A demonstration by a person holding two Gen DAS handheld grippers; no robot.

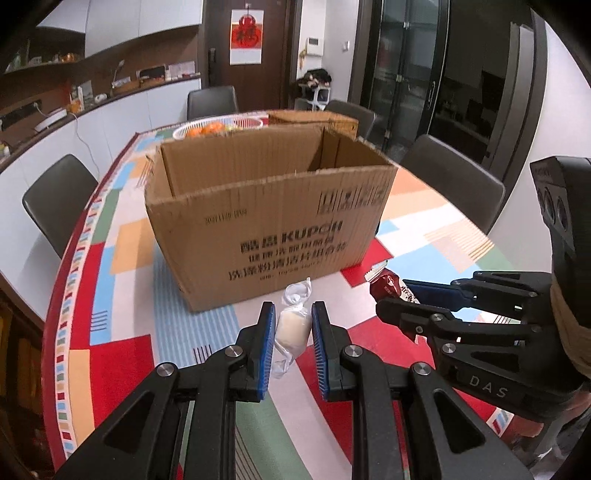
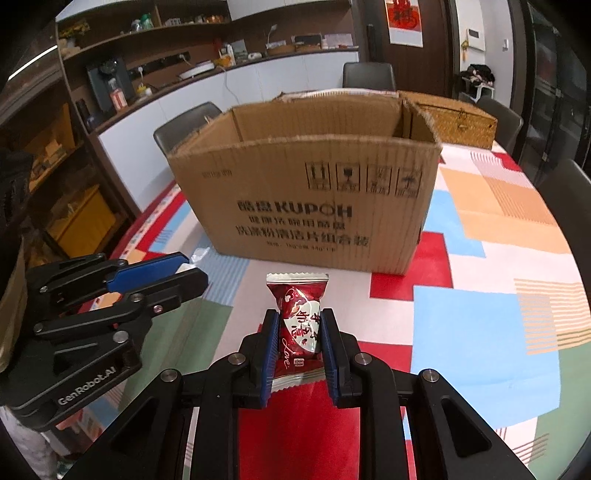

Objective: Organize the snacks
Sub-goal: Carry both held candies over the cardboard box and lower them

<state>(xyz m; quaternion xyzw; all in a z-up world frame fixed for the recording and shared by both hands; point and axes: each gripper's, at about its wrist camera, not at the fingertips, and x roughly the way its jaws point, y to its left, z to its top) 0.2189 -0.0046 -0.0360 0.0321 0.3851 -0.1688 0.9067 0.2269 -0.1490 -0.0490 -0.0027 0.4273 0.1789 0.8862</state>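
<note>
The open cardboard box [image 1: 266,218] stands in the middle of the table [image 1: 122,258], its top flaps gone or folded away. Its near wall is printed in black: "KUPOH" in Latin letters after two Chinese characters, two more lines of Chinese text below, a small date stamp at upper left that is too blurred to read, and a row of four handling symbols at upper right.

The left tongs [image 1: 293,334] are clenched on a white candy in a clear twist wrapper [image 1: 293,328], held upright between the blue pads just in front of the box. The right tongs [image 2: 300,338] are clenched on a red candy packet [image 2: 300,317] with a white crimped top edge, a white heart shape, Chinese characters and the word "Love" in script. Both sweets are held clear of the table, near the box's front wall. The right tool's body reads "DAS"; the left tool's body reads "GenRobot.AI".

The table carries a cloth of coloured blocks: red, light blue, orange, green and white, with striped patches and a patterned border. Behind the box sit a white plastic basket of oranges [image 1: 218,127] and a woven lidded case [image 2: 454,118]. Grey chairs [image 1: 55,199] ring the table. Further back are a white counter with shelves, a dark door with a red paper hanging [image 1: 246,31], and glass cabinet doors.
</note>
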